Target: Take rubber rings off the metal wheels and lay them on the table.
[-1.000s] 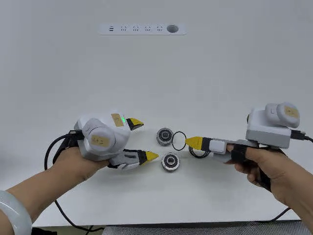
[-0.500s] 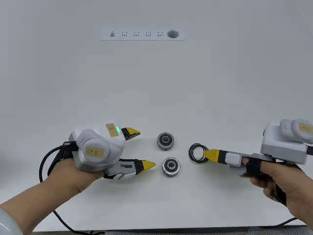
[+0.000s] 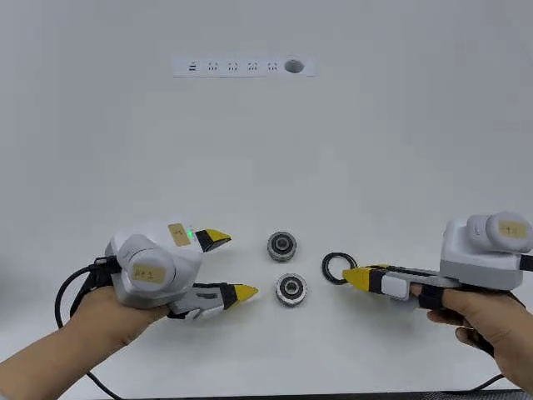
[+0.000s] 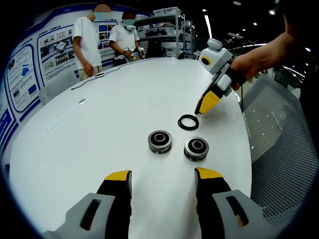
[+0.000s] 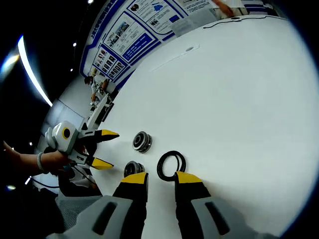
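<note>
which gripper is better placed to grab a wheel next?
Left, probably. The left gripper is open, with the near wheel and far wheel straight ahead of its jaws. The right gripper points at the rubber rings lying on the table.

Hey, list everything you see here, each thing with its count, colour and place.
metal wheels: two, silver with dark centres, mid-table, the second nearer the person
rubber rings: apparently two, black, overlapping flat on the table right of the wheels
power strip: one, white, far side of the table
table: one, white
people: two, white shirts, standing beyond the table's far end
wall boards: several, blue and white, on the wall beside the table
left gripper: one, white with yellow tips, jaws wide apart, left of the wheels
right gripper: one, same colours, jaws narrowly apart, tips beside the rings
hands: two, one holding each gripper; the right
</note>
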The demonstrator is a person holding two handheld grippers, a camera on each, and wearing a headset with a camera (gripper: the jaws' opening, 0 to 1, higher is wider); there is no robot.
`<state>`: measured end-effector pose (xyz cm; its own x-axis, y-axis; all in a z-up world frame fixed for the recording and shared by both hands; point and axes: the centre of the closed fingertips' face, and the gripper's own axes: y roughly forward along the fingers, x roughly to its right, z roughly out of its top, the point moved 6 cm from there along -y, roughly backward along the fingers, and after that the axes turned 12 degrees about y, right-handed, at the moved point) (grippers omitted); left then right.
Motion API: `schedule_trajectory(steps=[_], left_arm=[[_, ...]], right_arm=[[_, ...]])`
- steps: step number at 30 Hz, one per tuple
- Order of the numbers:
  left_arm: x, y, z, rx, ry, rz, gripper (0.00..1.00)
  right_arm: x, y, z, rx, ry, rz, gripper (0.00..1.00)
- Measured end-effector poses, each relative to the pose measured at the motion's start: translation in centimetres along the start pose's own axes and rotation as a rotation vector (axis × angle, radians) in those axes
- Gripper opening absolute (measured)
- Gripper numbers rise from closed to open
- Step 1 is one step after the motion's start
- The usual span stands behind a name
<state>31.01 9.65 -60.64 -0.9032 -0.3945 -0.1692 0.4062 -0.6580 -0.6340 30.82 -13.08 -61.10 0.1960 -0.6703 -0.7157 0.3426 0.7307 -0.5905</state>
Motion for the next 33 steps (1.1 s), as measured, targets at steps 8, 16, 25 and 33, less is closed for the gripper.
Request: schedule_trajectory(steps=[8, 16, 25, 33], left_arm=[[0.6, -1.4, -0.1, 0.020, -0.037, 0.020, 0.53], [1.5, -2.7, -0.4, 0.045, -0.071, 0.021, 0.56], [2.4, -4.2, -0.6, 0.077, -0.117, 0.048, 0.60], [3.5, -5.1, -0.9, 0.079, -0.136, 0.058, 0.64]], right_arm=[[-0.2, -0.4, 0.1, 0.014, -0.061, 0.013, 0.37], [-0.6, -1.2, -0.6, 0.000, -0.181, -0.001, 0.45], [-1.1, -1.7, -2.1, -0.021, -0.341, -0.015, 0.60], [-1.4, -2.3, -3.5, -0.040, -0.477, -0.059, 0.66]])
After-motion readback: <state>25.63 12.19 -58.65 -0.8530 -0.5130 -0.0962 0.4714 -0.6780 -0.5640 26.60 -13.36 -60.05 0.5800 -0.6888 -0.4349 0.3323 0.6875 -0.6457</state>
